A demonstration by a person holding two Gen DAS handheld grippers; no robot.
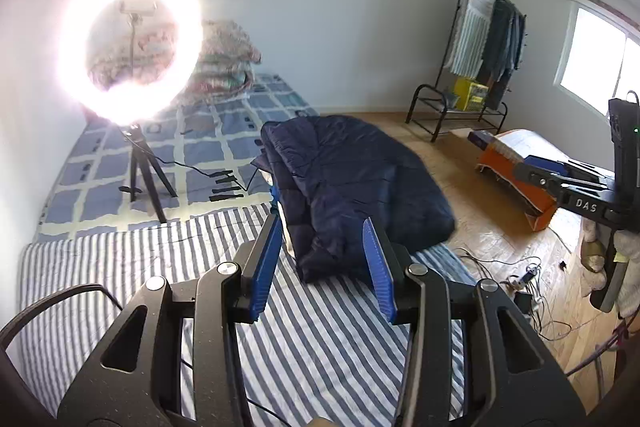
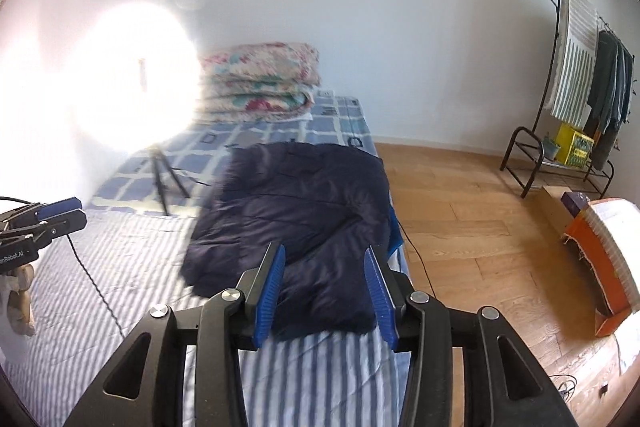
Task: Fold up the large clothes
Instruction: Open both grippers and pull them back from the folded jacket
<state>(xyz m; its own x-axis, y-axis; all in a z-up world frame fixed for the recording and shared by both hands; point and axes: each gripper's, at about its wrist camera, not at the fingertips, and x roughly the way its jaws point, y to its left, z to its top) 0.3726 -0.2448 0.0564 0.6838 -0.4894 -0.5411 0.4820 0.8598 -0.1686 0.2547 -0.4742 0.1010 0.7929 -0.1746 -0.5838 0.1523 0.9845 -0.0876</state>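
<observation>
Both grippers, left (image 1: 322,233) and right (image 2: 326,263): jaws parted, holding nothing | navy padded coat (image 2: 296,211) folded compactly at striped bed's (image 2: 120,291) floor-side edge | I judge folding nearly done.

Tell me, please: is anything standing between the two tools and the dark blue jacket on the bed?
Nothing visible does. Both the left tool and the right tool are open and empty, and only bare striped sheet lies between them and the jacket.
</observation>
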